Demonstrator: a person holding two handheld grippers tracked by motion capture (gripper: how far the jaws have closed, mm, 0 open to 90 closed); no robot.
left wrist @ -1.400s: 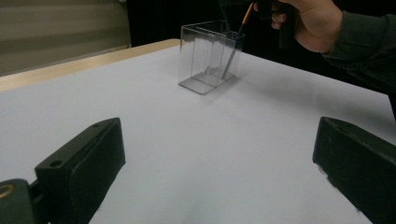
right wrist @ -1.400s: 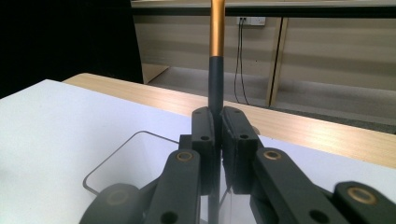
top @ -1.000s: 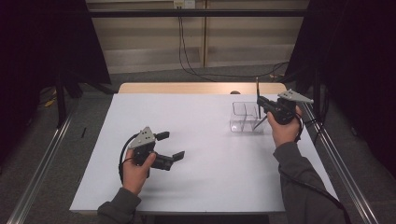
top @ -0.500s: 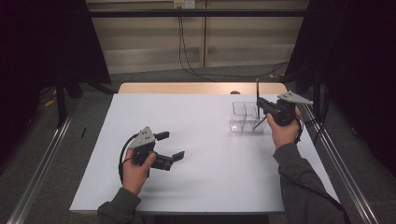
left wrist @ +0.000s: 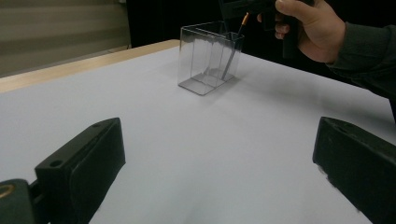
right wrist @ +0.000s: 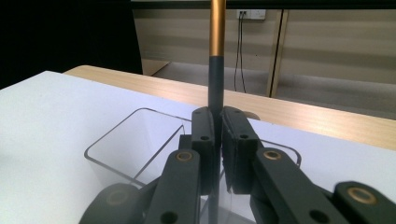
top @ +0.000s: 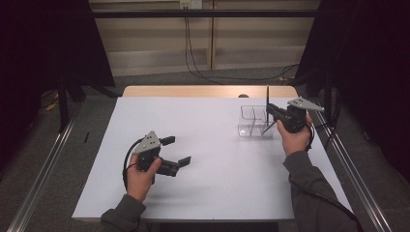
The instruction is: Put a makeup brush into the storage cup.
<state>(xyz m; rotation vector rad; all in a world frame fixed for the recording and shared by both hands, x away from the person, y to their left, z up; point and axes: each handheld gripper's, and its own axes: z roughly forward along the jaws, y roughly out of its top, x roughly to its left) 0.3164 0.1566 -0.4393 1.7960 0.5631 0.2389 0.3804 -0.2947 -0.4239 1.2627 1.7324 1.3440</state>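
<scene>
Nothing has shifted since the earlier frames: both hands and the clear container sit just where they did. Nearest, at the left of the white desk (top: pixel 212 145), the left gripper (top: pixel 175 151) rests low with its jaws spread wide and nothing between them, pointing across the bare surface toward the far right. Farther off, the right gripper (top: pixel 271 112) hangs over the clear acrylic container (top: pixel 255 123) near the desk's far right edge, its jaws pinched tight on a slim dark pen (right wrist: pixel 215 88) with a gold band, held upright; the pen's lower end reaches down into the container's right-hand compartment, seemingly at a slant. The risk I see is a release while the pen leans: it could tip against the thin divider, or nudge the light container sideways, since nothing steadies it and the other gripper is well apart.
</scene>
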